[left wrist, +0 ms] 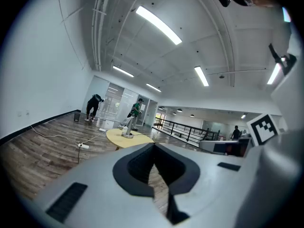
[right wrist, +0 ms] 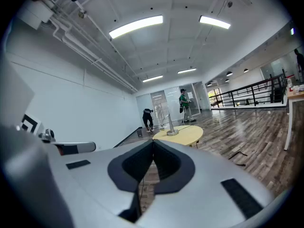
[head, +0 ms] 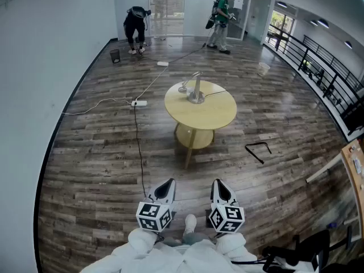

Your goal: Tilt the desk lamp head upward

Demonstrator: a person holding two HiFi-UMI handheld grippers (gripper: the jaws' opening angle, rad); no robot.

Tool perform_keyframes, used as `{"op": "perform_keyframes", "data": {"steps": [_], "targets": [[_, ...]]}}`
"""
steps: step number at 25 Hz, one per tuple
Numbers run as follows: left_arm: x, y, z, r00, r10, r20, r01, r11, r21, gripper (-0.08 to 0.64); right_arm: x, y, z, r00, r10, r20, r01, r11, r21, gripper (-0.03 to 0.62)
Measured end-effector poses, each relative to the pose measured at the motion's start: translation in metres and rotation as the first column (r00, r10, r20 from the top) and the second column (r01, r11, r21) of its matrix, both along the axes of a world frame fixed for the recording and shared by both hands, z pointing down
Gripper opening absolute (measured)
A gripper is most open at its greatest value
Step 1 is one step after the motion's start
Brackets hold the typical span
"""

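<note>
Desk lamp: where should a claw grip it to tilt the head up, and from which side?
Probably the lamp head, from the left: it droops left of the upright post, near the table top, so pinch its sides and lift. Finer shape unclear.

Desk lamp [head: 197, 91] on table [head: 211, 116], well ahead; power strip [head: 139, 103] on floor [head: 96, 169], left of table

Shiny metal desk lamp [head: 197, 90] on smooth wooden table [head: 211, 116].
</note>
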State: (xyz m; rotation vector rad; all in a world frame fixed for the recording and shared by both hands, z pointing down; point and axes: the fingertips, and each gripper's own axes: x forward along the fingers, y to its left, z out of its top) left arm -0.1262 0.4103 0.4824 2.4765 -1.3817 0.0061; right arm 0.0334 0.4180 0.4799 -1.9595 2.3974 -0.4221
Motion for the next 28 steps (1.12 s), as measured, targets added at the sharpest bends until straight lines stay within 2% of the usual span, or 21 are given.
{"op": "perform_keyframes", "data": {"steps": [14,28], "targets": [[0.029,-0.08,0.006,0.999,-0.012,0.034,0.013,1.0,-0.009,0.003,0.026,-0.093,0.008,0.999,-0.034,-0.006,0.034,0.999,-0.016,0.014],[0.082,-0.184,-0.001,0.998,-0.053,0.038,0.053,0.999,-0.008,0.003,0.092,-0.199,0.003,0.999,-0.041,0.006,0.041,0.999,-0.006,0.014]]}}
